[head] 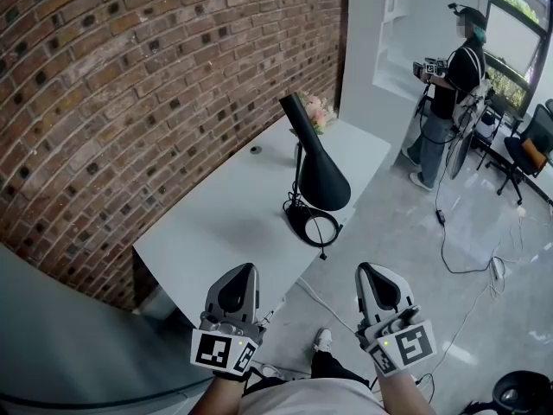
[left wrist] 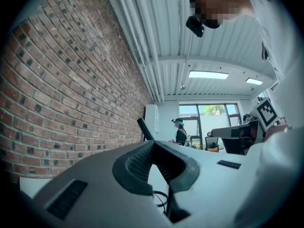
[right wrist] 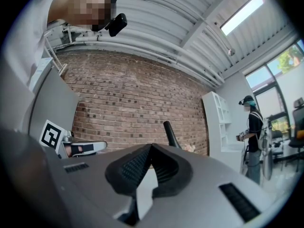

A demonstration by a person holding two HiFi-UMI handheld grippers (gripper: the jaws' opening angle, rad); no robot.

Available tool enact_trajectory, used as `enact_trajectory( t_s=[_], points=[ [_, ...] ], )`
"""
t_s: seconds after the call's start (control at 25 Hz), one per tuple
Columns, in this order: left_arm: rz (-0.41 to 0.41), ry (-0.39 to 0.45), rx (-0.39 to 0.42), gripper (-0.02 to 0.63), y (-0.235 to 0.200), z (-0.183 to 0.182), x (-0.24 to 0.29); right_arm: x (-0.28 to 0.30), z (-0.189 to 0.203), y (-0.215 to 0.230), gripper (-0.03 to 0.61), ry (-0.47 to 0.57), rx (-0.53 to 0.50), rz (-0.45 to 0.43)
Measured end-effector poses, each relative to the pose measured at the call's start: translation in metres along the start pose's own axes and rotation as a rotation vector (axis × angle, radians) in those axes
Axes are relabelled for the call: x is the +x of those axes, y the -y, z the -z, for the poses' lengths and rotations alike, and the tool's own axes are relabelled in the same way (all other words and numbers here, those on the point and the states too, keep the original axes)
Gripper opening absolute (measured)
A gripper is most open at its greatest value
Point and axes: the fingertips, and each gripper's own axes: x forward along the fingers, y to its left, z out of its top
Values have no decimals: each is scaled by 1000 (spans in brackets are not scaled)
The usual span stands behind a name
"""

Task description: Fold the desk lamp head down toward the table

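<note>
A black desk lamp (head: 321, 175) stands on the white table (head: 216, 232). Its cone head hangs wide end down over a ring base (head: 313, 225). Both grippers hover short of the table's near end, apart from the lamp. My left gripper (head: 244, 269) is shut with nothing in it, and my right gripper (head: 367, 271) is shut and empty too. In the left gripper view the lamp's narrow top (left wrist: 144, 128) rises beyond the closed left gripper (left wrist: 153, 144). In the right gripper view the same lamp top (right wrist: 171, 136) shows over the right gripper (right wrist: 151, 147).
A brick wall (head: 130, 85) runs along the table's left side. Pink flowers (head: 317, 111) sit behind the lamp. A person (head: 449, 85) stands at the back right near chairs (head: 529, 150). Cables (head: 467, 262) trail over the floor on the right.
</note>
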Motion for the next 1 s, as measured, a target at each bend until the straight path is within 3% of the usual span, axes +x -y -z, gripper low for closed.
enact_trajectory(
  t_s=[1.0],
  points=[
    [-9, -3, -9, 6, -7, 5, 7, -1, 1, 28, 17, -8, -2, 59]
  ],
)
